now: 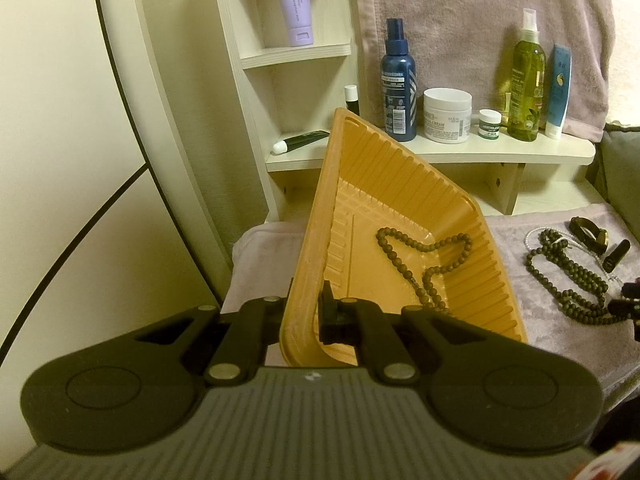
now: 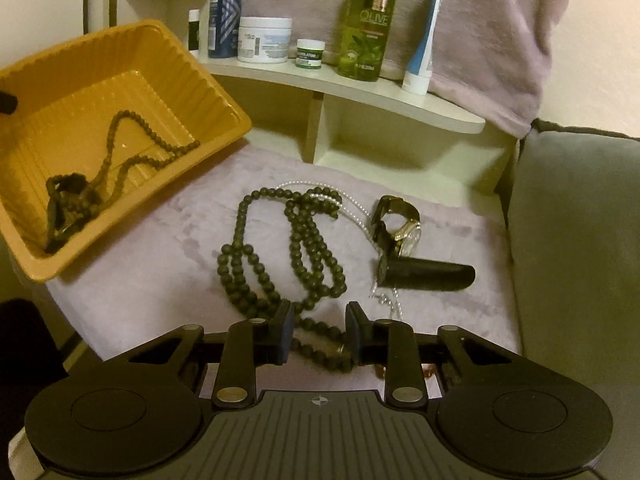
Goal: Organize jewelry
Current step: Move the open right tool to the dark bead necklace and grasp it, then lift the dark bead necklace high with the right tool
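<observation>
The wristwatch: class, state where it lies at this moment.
In the right wrist view, the wristwatch lies right of centre on the lilac towel, between the pearl strand and the black tube.

Both tools look alike: the left gripper (image 1: pixel 303 314) and the right gripper (image 2: pixel 319 330) are matte black, each with two flat rectangular fingers (image 2: pixel 285 330) on hinged link arms. Silver round pins sit at the pivots. Behind them lie two large black discs and a grey ribbed body bearing a small crosshair mark.
</observation>
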A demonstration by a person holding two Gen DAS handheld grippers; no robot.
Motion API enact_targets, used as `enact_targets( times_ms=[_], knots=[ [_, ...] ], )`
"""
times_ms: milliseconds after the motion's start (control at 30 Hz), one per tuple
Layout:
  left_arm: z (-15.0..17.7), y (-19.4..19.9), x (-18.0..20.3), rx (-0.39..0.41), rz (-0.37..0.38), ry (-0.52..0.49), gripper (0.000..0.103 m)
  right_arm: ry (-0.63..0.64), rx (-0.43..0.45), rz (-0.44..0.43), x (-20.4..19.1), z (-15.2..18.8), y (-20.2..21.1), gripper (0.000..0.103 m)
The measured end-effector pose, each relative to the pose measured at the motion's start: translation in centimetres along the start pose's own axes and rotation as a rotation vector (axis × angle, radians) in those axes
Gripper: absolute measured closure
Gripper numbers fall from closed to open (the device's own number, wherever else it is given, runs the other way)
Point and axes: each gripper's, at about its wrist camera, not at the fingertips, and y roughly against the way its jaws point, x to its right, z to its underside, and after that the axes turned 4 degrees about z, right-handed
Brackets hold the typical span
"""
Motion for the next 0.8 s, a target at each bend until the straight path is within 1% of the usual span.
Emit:
enact_targets(
  times_ms=[167,300,400,567,633,733,800],
  knots=[
    [0.0,-0.1,0.0,-0.002,-0.003,-0.001,0.097,-0.032,0.009,-0.016,0.2,-0.9,-0.9,0.074],
    [0.0,-0.1,-0.1,-0.006,-0.004,0.0,0.097,0.037,0.011,-0.017,-0.8,-1.6,-1.9,0.074],
    [-0.1,-0.1,-0.1,-0.007,-0.005,0.002,0.097,0.098,-0.005,-0.005,-1.6,-1.7,-2.9,0.078],
    [-0.1,-0.2,-0.1,-0.009,-0.006,0.002,0.097,0.11,-0.004,-0.018,-1.2,-1.4,-3.4,0.081],
    [-0.1,-0.2,-0.1,-0.008,-0.006,0.001,0.097,0.113,-0.015,-0.017,-1.3,-1.5,-3.3,0.096],
    [-0.1,-0.2,-0.1,-0.008,-0.005,0.001,0.097,0.083,-0.011,-0.026,-1.3,-1.7,-2.7,0.096],
    [-0.1,-0.2,-0.1,-0.009,-0.005,0.001,0.097,0.073,0.008,-0.026,-1.5,-1.9,-2.0,0.096]
  ],
)
